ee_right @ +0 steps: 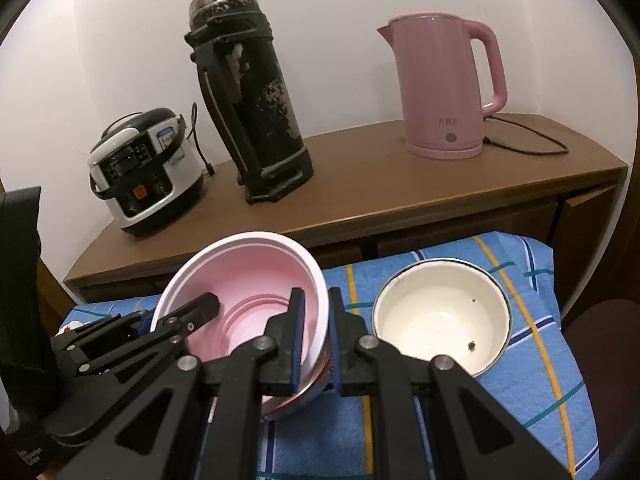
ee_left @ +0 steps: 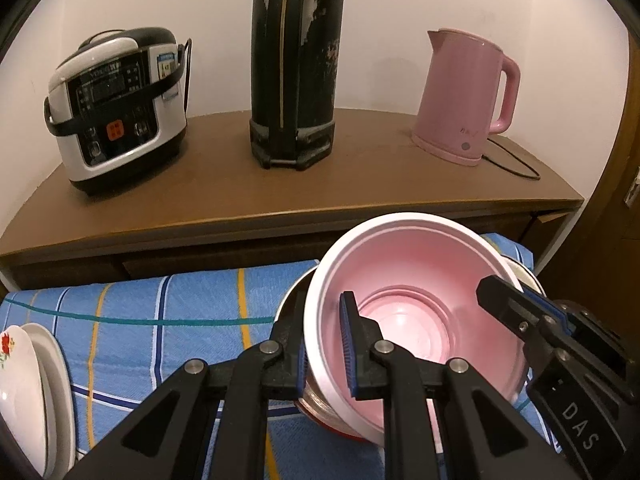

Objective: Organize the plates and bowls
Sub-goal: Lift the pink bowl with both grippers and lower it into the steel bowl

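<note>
A pink bowl (ee_left: 420, 300) is tilted, nested in a metal bowl with a red base (ee_left: 340, 424) on the blue checked cloth. My left gripper (ee_left: 324, 344) is shut on the left rims of both bowls. My right gripper (ee_right: 316, 332) is shut on the right rim of the pink bowl (ee_right: 248, 288); its fingers (ee_left: 508, 304) also show in the left wrist view. A white enamel bowl (ee_right: 440, 320) stands empty on the cloth to the right. Stacked white plates (ee_left: 28, 392), the top one with a red flower, lie at the cloth's left edge.
Behind the cloth is a brown cabinet top (ee_left: 280, 184) holding a rice cooker (ee_left: 116, 108), a tall black thermos (ee_left: 296, 60) and a pink kettle (ee_left: 464, 96) with its cord. A white wall stands behind them.
</note>
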`<control>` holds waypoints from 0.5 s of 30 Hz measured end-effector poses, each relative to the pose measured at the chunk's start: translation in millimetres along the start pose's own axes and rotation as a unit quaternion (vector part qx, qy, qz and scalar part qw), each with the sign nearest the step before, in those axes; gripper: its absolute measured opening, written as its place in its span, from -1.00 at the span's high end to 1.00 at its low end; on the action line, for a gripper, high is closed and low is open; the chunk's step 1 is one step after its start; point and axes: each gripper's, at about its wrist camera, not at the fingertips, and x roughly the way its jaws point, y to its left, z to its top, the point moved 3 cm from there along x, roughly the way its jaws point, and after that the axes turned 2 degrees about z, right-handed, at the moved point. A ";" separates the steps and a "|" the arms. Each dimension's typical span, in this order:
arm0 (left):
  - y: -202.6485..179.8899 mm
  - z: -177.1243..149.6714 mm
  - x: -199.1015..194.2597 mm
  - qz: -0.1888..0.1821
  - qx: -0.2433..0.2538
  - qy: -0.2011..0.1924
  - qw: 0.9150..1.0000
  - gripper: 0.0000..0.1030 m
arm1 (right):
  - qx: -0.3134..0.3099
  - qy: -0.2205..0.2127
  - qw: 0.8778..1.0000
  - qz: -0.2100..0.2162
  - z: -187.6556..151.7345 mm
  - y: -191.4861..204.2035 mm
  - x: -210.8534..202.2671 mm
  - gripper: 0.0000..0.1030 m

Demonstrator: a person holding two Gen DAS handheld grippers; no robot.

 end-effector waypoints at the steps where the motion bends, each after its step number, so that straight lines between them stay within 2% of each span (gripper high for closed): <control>1: -0.3 -0.8 1.4 0.001 0.000 0.002 1.000 0.68 | -0.001 0.000 1.000 -0.002 -0.4 -0.1 1.0 0.79; 15: 1.0 -3.0 11.5 0.014 -0.001 0.015 1.000 0.68 | 0.001 0.008 1.000 -0.010 -4.9 1.1 14.9 0.79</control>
